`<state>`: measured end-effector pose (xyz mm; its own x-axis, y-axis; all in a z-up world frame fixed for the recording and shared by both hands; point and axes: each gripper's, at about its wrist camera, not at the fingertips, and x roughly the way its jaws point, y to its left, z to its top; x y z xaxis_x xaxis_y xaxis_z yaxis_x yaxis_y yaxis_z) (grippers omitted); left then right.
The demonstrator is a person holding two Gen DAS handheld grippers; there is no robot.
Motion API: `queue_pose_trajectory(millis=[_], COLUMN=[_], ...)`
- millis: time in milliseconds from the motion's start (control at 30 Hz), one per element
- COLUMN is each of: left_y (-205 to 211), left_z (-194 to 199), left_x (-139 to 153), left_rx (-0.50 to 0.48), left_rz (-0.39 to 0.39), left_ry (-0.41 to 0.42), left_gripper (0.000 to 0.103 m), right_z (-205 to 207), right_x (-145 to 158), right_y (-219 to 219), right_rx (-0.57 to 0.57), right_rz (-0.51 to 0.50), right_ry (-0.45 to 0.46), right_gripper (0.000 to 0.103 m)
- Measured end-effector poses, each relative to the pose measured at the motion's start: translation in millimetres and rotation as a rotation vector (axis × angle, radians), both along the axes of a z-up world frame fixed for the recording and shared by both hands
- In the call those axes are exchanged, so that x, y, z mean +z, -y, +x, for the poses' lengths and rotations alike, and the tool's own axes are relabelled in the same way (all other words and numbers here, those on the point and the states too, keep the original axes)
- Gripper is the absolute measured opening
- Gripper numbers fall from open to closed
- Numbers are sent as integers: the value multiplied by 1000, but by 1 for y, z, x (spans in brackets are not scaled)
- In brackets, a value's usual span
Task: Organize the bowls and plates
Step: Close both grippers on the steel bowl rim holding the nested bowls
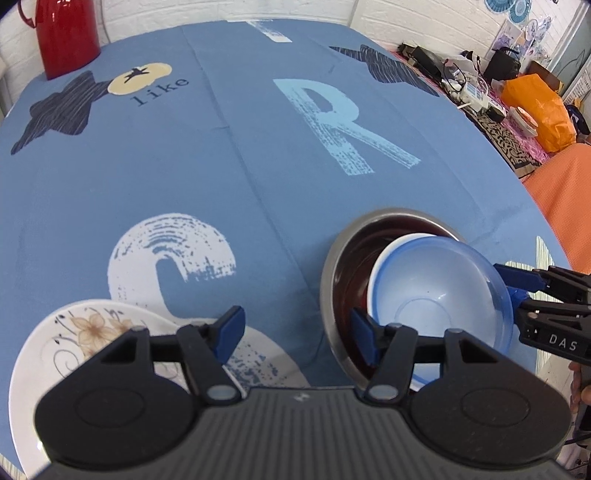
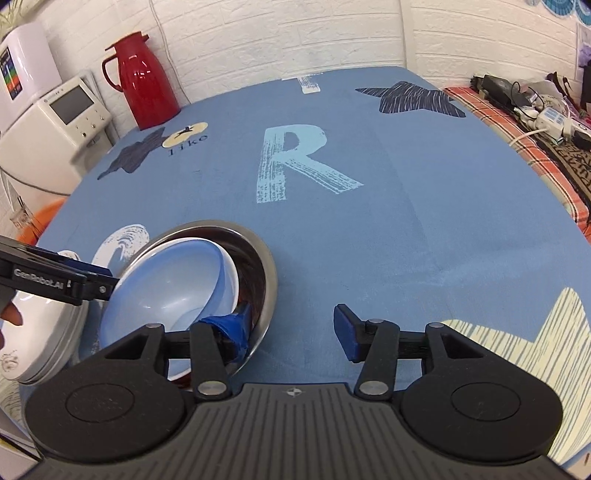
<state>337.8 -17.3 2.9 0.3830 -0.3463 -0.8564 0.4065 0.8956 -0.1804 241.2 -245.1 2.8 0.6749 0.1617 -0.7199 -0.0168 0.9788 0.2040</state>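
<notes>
A steel bowl sits on the blue cloth with a pale blue bowl lying tilted inside it. My left gripper is open; its right finger is inside the steel bowl's wall and its left finger hangs over a white floral plate. My right gripper is open too. Its left finger rests inside the steel bowl against the blue bowl's outer wall, and its right finger is outside, above the cloth. Neither gripper holds anything.
A red jug stands at the table's far left corner. White appliances stand left of the table. Cables, boxes and an orange bag crowd a side surface on the right. The printed cloth stretches far and right.
</notes>
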Motion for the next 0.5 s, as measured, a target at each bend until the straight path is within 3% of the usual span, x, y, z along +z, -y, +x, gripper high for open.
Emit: queue_pose_trajectory(millis=[267, 500], left_y=[-4, -6], left_z=[4, 8], left_x=[-1, -1], left_rx=[14, 18], left_rz=[-19, -8], left_ry=[-29, -67], left_gripper=[61, 61], right_z=[11, 17], right_x=[-5, -6], right_y=[9, 5], right_rx=[-3, 19], right_rz=[67, 46], right_ry=[-60, -135], right_gripper=[41, 53])
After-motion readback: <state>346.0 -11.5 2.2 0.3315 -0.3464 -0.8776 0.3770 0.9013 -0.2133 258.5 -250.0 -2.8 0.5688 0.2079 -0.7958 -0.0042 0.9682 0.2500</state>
